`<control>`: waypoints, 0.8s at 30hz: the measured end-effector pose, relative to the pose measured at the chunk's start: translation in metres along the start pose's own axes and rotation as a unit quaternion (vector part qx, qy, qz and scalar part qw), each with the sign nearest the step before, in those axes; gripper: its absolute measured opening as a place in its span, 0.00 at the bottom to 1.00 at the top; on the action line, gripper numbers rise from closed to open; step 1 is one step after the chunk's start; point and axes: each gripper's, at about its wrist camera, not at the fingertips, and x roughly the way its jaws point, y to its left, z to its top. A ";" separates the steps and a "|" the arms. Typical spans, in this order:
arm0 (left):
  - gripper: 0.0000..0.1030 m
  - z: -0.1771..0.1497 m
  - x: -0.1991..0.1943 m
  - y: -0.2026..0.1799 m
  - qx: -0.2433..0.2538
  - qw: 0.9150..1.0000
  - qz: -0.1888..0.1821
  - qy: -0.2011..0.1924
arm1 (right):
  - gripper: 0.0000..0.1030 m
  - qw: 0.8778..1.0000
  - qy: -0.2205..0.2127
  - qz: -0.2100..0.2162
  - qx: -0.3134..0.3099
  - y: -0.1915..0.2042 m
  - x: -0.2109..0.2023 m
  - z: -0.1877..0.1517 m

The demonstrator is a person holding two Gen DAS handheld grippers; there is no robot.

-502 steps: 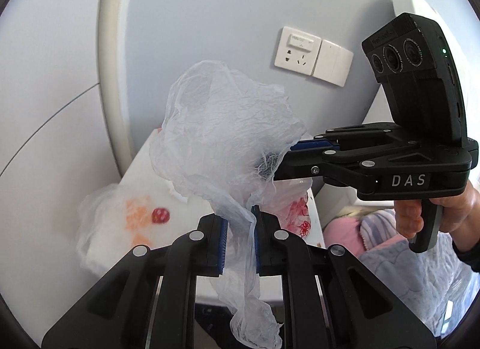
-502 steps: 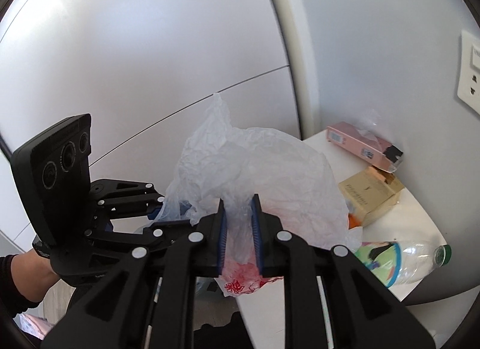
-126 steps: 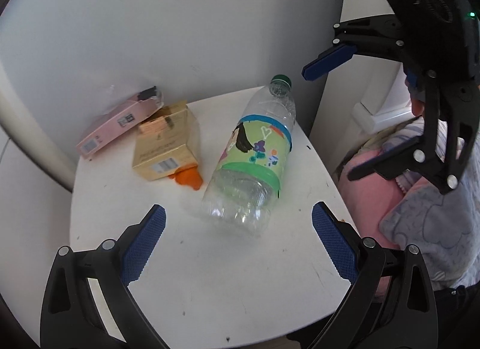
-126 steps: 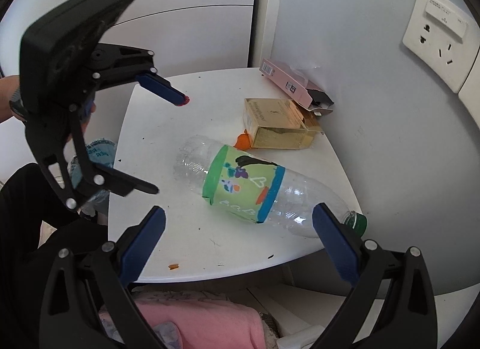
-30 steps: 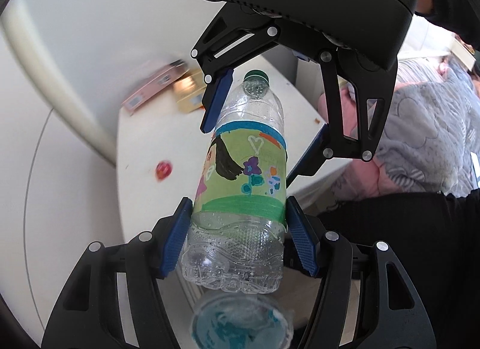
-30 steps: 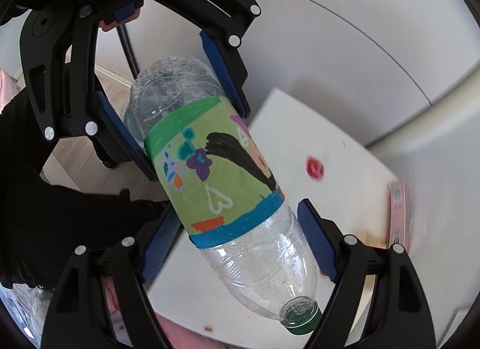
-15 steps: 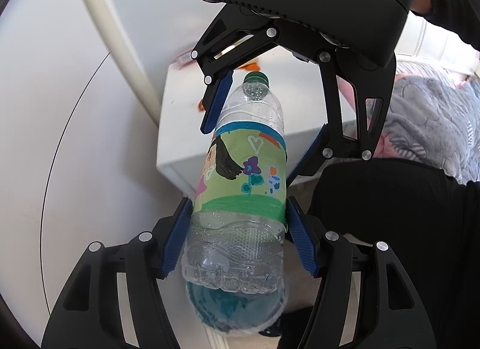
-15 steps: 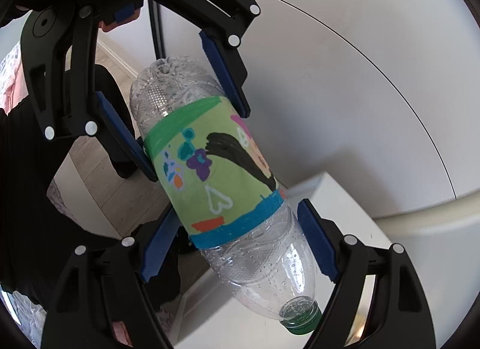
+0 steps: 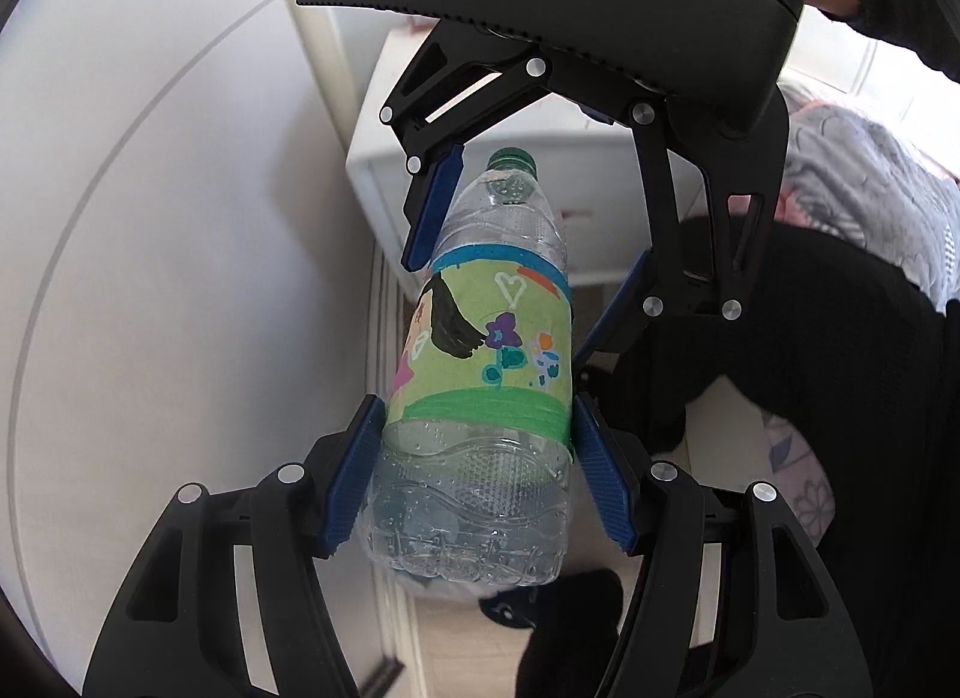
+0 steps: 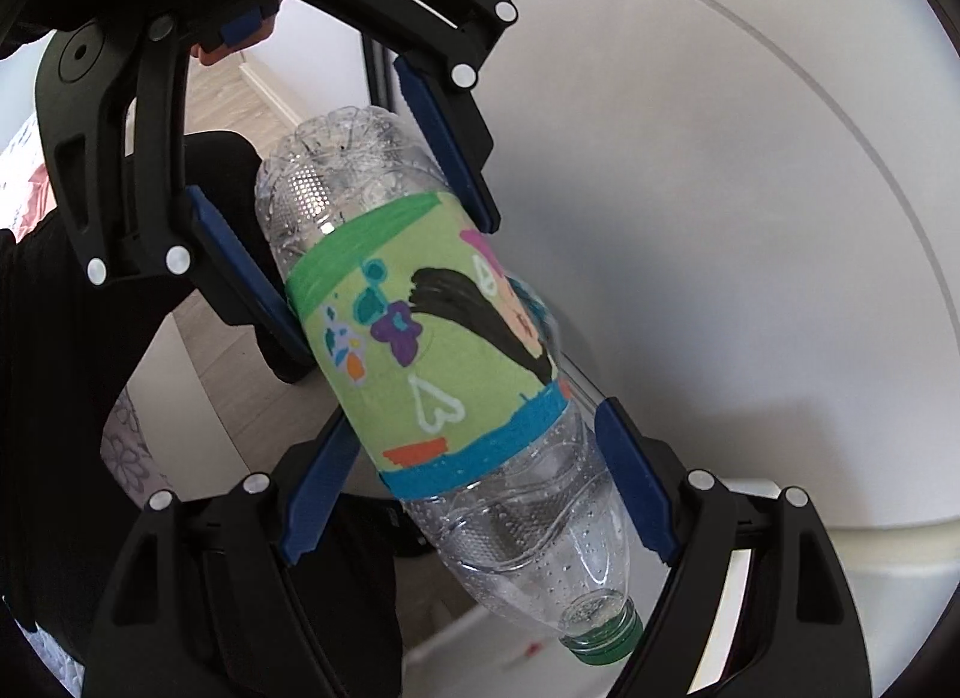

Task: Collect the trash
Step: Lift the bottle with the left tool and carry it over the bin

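Note:
A clear plastic bottle (image 9: 480,350) with a green hand-drawn label and a green cap hangs in the air, held by both grippers. My left gripper (image 9: 477,482) is shut on its lower body, just below the label. In the right wrist view the same bottle (image 10: 432,362) lies slanted, cap at the lower right. My right gripper (image 10: 477,488) is shut on the bottle at the label's blue edge near the shoulder. The right gripper (image 9: 522,263) shows at the top of the left wrist view, and the left gripper (image 10: 342,212) at the top of the right wrist view.
A white bedside table (image 9: 480,128) stands behind the bottle, seen from its side. A curved white panel (image 9: 150,278) fills the left. A person's dark trousers (image 9: 810,398) and grey-pink bedding (image 9: 870,158) lie to the right. Pale floor (image 10: 228,386) shows below.
Both grippers have carried the bottle off the tabletop and downward beside the table. The tabletop with its boxes has slid out of view; floor and trousers now show.

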 end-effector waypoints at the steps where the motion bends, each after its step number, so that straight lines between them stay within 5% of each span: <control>1: 0.59 -0.008 0.003 0.003 -0.005 1.000 -0.001 0.005 | 0.75 1.000 0.000 0.006 -0.002 -0.002 0.009 0.002; 24: 0.59 -0.099 0.121 0.048 -0.087 0.990 -0.067 0.083 | 0.75 0.992 0.017 0.123 -0.014 -0.064 0.149 -0.019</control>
